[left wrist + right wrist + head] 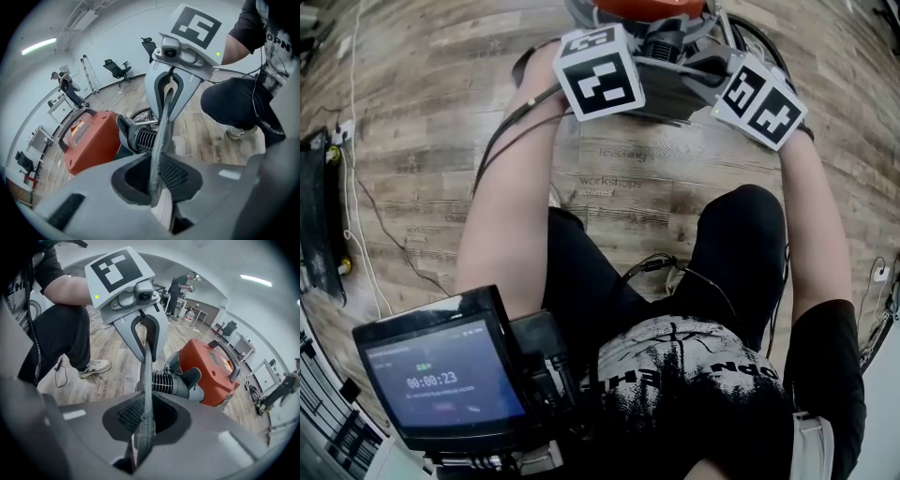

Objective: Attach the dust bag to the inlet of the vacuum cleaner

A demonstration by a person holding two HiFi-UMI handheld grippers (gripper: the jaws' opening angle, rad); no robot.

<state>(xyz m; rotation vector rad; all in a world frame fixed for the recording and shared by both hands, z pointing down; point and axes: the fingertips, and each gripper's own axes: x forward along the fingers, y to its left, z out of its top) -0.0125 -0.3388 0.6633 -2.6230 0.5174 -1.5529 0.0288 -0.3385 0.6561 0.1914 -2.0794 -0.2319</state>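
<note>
Pinching down, the left gripper (154,185) had its jaws nearly together on one end of the thin, dark grey fabric dust bag (161,136). The right gripper (143,427) was clamped the same way on the other end! Between them the bag's edge ran taut, its long axis straight from one gripper to the other, and it showed edge-on in both gripper views.

Just past that stretched edge, on the side away from the person, sat the black ribbed inlet (145,139) and its stubby collar. It lay left of the bag in the left gripper view and right of it in the right gripper view. So it sat ahead of both hands and roughly midway, with neither plainly nearer.

Behind it lay the boxy orange vacuum cleaner (213,371), on the pale plank floor (431,112). By my read, the bag's mouth had yet to reach the collar.
</note>
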